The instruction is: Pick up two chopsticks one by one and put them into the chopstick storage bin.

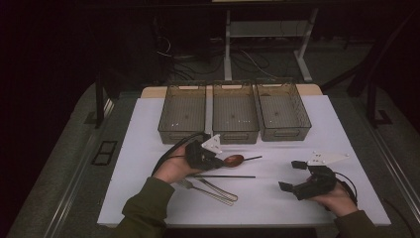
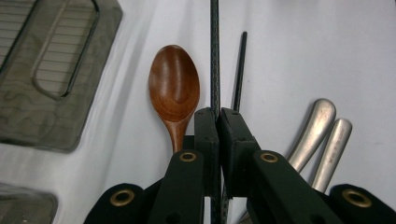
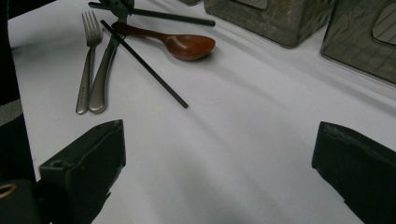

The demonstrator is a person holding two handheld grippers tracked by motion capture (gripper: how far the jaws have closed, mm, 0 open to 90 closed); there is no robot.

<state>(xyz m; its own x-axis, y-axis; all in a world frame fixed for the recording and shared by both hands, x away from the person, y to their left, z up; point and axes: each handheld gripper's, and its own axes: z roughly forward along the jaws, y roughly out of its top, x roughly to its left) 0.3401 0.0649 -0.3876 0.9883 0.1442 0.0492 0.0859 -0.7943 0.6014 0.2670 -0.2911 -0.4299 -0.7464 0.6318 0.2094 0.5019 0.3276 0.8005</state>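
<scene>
My left gripper (image 1: 219,161) (image 2: 218,114) is shut on a thin black chopstick (image 2: 215,51) that runs straight out between its jaws. A brown wooden spoon (image 1: 234,159) (image 2: 173,88) lies just beside the jaws on the white table. A second black chopstick (image 1: 228,176) (image 3: 144,63) lies flat nearer the person. Next to it are a metal fork (image 1: 208,191) (image 3: 86,60) and another metal utensil (image 3: 105,70). My right gripper (image 1: 291,176) (image 3: 219,177) rests at the right of the table, open and with nothing in it.
Three smoky see-through bins stand in a row at the back of the white table top (image 1: 148,148): left (image 1: 182,113), middle (image 1: 235,112), right (image 1: 283,110). Bare white surface lies between the two grippers.
</scene>
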